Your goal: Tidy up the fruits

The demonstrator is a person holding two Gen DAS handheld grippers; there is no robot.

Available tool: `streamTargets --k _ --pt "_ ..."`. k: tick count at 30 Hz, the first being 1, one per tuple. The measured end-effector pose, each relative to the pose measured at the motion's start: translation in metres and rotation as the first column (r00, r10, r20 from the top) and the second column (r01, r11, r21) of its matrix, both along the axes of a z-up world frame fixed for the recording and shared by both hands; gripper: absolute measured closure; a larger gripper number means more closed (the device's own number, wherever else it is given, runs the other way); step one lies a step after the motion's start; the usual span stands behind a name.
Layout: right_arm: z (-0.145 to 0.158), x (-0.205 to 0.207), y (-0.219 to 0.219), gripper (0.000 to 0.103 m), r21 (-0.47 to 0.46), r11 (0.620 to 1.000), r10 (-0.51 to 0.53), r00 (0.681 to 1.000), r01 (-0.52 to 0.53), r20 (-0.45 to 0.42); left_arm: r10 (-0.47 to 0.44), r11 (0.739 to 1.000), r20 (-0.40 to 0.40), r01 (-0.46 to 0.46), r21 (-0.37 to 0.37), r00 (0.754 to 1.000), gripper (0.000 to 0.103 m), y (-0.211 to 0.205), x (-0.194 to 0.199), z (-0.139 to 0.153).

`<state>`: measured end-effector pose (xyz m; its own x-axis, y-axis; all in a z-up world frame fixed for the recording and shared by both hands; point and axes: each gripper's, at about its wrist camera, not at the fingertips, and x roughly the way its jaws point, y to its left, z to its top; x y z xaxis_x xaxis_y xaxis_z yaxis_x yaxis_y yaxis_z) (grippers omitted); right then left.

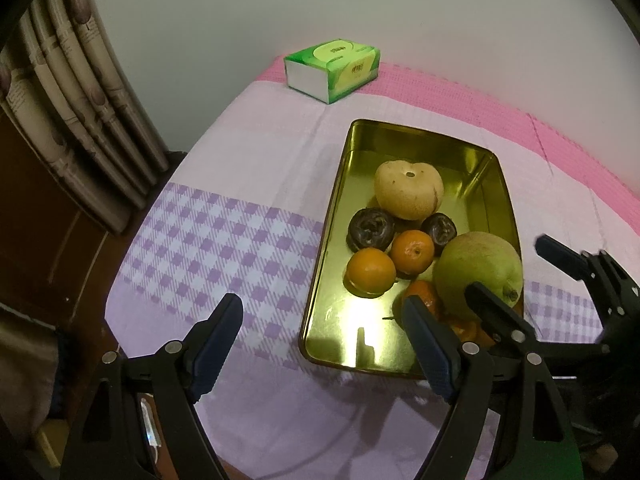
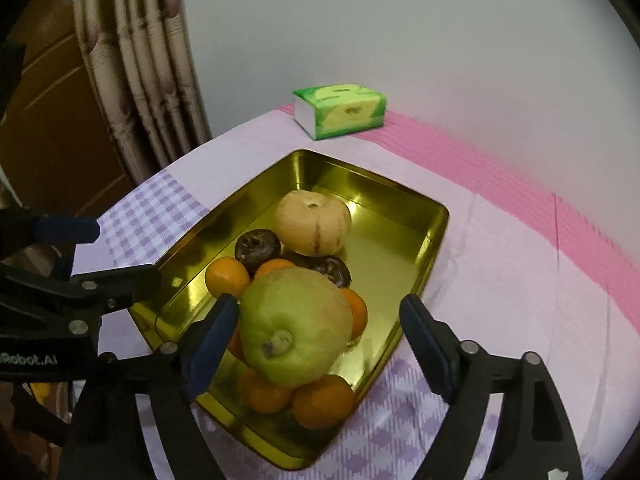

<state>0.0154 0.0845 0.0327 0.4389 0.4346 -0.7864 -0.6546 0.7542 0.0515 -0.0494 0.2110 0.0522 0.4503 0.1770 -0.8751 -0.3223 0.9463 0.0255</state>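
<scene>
Gold tin tray point(image 2: 434, 236) ahead of my fingers already holds every fruit I can see, the green pear point(image 2: 294, 326) topping the oranges point(image 2: 323, 402). My right gripper point(image 2: 316, 344) gapes wide around the pear without pinching it; my left gripper point(image 1: 324, 346) hangs wide and empty, so little seems left.

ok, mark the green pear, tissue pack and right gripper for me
green pear point(image 2: 294, 334), right wrist view, its front skin.
tissue pack point(image 1: 334, 68), left wrist view, top face.
right gripper point(image 2: 316, 344), right wrist view, midway between fingertips.
</scene>
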Motion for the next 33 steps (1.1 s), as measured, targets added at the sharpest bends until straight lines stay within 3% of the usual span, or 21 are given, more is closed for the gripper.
streamTargets --k 10,33 --pt "-0.001 -0.009 -0.031 0.003 0.022 0.995 -0.097 0.991 0.100 -0.087 0.003 1.000 -0.023 -0.002 0.017 1.000 0.021 -0.002 0.003 -0.005" --pt "-0.022 -0.019 -0.022 0.001 -0.071 0.996 -0.069 0.990 0.061 -0.124 -0.013 1.000 -0.061 0.014 0.020 0.998 0.020 -0.005 0.005 -0.014"
